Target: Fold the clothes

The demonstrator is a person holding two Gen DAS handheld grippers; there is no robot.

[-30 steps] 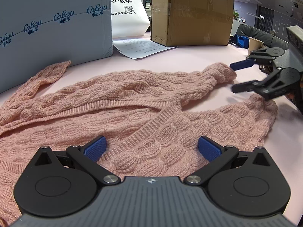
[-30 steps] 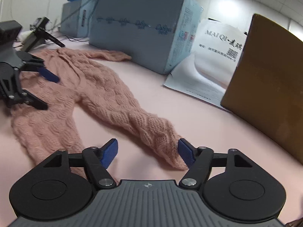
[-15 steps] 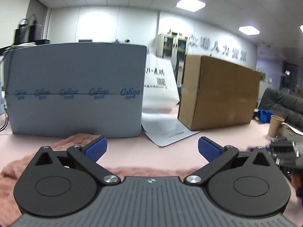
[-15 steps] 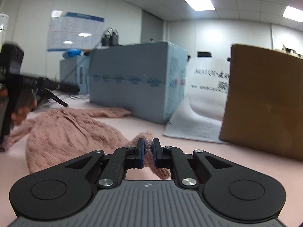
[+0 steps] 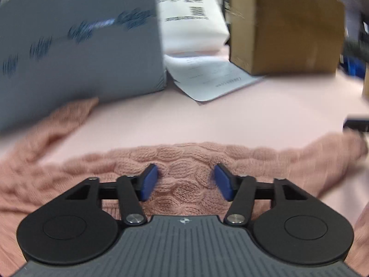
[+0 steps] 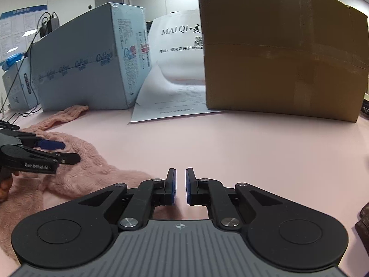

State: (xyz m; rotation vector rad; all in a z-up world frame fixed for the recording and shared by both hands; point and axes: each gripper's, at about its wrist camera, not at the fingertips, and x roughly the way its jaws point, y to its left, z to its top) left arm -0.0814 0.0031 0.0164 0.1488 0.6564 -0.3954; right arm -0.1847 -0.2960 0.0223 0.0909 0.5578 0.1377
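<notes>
Surveying the left wrist view: left tool (image 5: 185,180) at 6 o'clock, blue pads (image 5: 148,182) partly apart and closing, a bunched fold of the pink cable-knit sweater (image 5: 184,161) between them; whether the pads already press the knit cannot be told. The sweater spreads across the lower frame over the pink worktop (image 5: 230,115), one sleeve (image 5: 69,120) running to 10 o'clock and ending just beside the grey-blue box (image 5: 80,41). White bag (image 5: 191,18) at 12 o'clock, printed sheet (image 5: 212,78) lying flat beneath it. Brown carton (image 5: 288,27) at 1 o'clock. A dark, blurred part of the right tool (image 5: 356,124) at 3 o'clock, at the sweater's far end. The whole frame is motion-blurred.

Right wrist view: right tool (image 6: 181,188) at 6 o'clock, pads nearly together with a thin slit left; nothing is visible in the slit, only worktop (image 6: 253,150) beyond it. Sweater (image 6: 76,164) at 8 to 9 o'clock, its edge reaching under the tool's left finger (image 6: 170,184). Left tool (image 6: 62,152) at 9 o'clock, lying over the knit, fingers part-way apart. Sleeve tip (image 6: 73,112) at 10 o'clock, against the grey-blue box (image 6: 92,64). Second, smaller box (image 6: 18,87) behind it, cables (image 6: 30,53) trailing over it. Bag (image 6: 177,46) and sheet (image 6: 170,101) at 12 o'clock. Carton (image 6: 283,53) at 1 to 2 o'clock.
</notes>
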